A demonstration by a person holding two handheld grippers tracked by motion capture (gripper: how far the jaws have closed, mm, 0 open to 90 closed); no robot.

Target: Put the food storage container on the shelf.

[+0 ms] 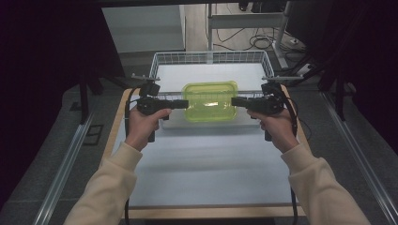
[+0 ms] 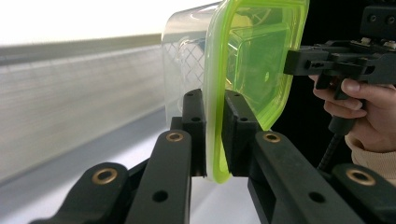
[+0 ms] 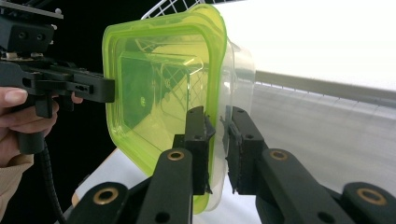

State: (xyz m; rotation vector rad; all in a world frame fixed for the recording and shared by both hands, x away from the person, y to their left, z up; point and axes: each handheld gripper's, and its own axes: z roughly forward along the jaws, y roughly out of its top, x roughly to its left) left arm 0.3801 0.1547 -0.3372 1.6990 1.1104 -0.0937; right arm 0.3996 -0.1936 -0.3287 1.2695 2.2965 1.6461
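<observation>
A clear plastic container [image 1: 209, 101] with a translucent green lid hangs level between my two grippers, over the near edge of the wire basket [image 1: 211, 57]. My left gripper [image 1: 186, 104] is shut on its left rim. In the left gripper view the jaws [image 2: 213, 100] pinch the green lid edge [image 2: 254, 51] and the clear wall. On the opposite rim my right gripper [image 1: 233, 101] is shut as well. The right gripper view has its jaws [image 3: 217, 114] clamped on the lid's edge, the container [image 3: 159, 84] rising above them. The container looks empty.
The white wire basket stands at the table's far side, with a white sheet inside. A white mat [image 1: 206, 164] covers the wooden table in front. Metal rails [image 1: 65, 164] run along both sides, and cables lie on the floor beyond.
</observation>
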